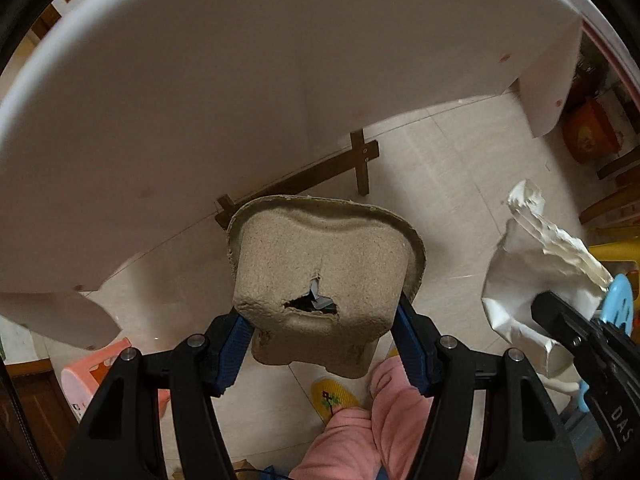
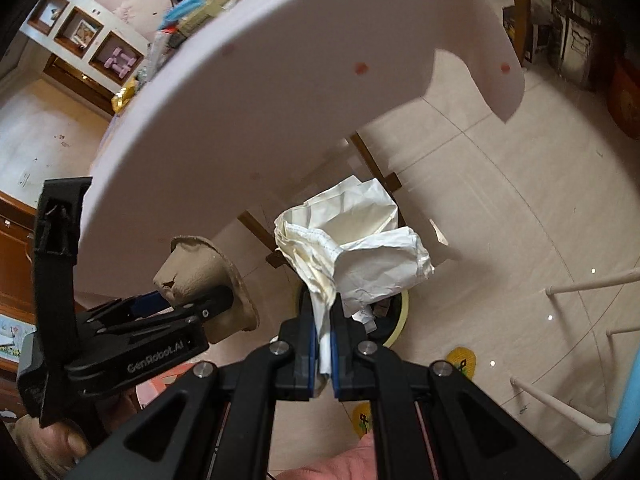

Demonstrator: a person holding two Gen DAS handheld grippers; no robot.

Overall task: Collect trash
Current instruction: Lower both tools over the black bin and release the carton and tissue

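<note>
Trash is already in both claws, held off the floor just beside the white desk [image 1: 160, 120], whose rounded edge fills the top of both views.

Left claw [image 1: 324, 344] is clamped on a torn piece of moulded pulp egg carton [image 1: 320, 264], one cup w/ a ragged hole in its base. Blue pads [image 1: 236, 344] press the cup's two opposite sides, so the jaws stand fairly wide but are not free; the cup's width sets the gap. Grip is low on the cup, flared rim pointing away from the camera, which prob. keeps the light piece from twisting out.

Right claw [image 2: 324, 344] is pinched nearly shut on a thin tail of the crumpled white paper [image 2: 360, 248]; bulk of the wad balloons out past the fingertips. Narrow pinch suits it, since paper squashes to almost nothing.

Both claws point steeply down at the tiled floor [image 1: 440, 184]. In the right wrist view a round, yellow-rimmed bin [image 2: 402, 316] sits directly behind and below the paper, mostly hidden by it. That looks like the drop spot, though its inside can't be seen. Judgement: pick-up is done, release isn't; next is lining each piece over the opening, then letting go. Risk: the carton sits well left of the bin, so it may miss.

A person's pink-clad legs [image 1: 372, 412] and yellow slippers [image 1: 334, 398] are just below.
</note>
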